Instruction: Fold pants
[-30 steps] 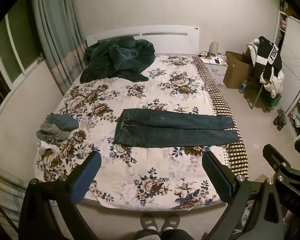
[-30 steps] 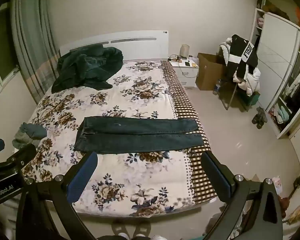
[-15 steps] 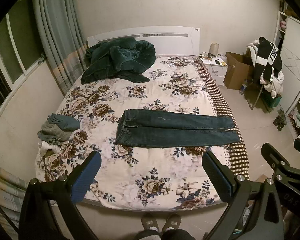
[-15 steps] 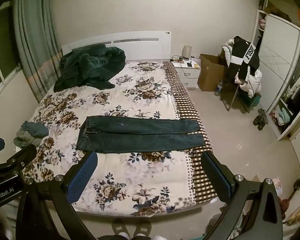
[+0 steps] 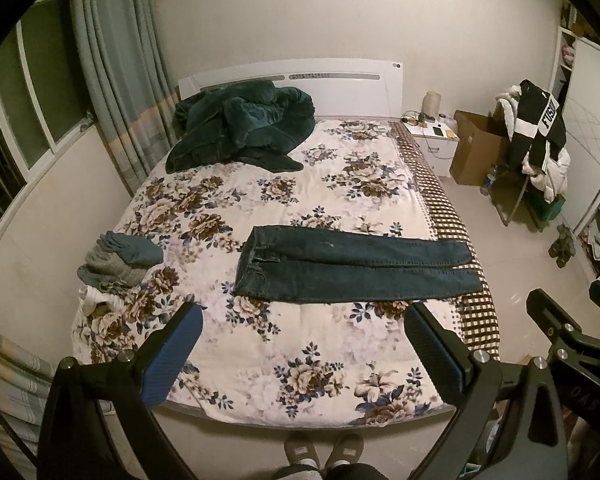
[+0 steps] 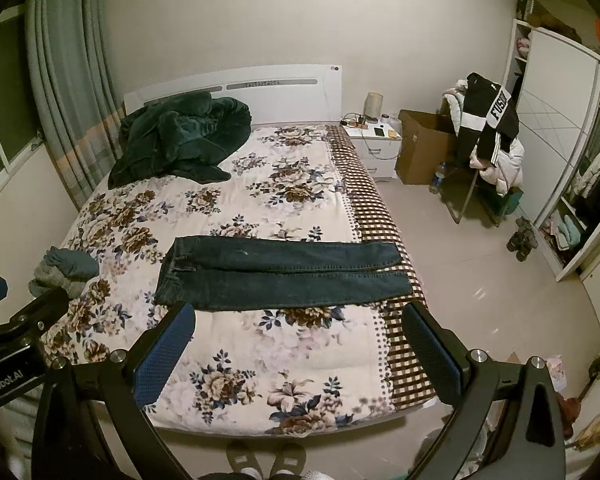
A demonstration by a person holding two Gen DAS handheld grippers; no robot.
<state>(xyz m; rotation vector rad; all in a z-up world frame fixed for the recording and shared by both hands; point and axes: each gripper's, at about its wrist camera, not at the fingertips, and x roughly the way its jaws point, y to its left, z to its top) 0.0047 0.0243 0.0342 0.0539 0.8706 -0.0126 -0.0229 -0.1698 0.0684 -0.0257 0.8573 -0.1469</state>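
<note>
Here, two grippers hover at the foot of the bed (image 5: 260, 368), the left gripper (image 5: 304, 340) and right gripper (image 6: 300, 336) both spread wide, holding nothing. Beyond them one pair of jeans (image 5: 352, 266) lies flat across the floral quilt, waistband left, hems right toward the checked edge.

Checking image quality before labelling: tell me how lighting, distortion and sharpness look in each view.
Left wrist view: dim warm indoor light, strong fisheye bending of walls and curtain, black vignette corners, jeans sharp. Right wrist view: same light, glare spots on the floor, bed near edge slightly soft.
</note>
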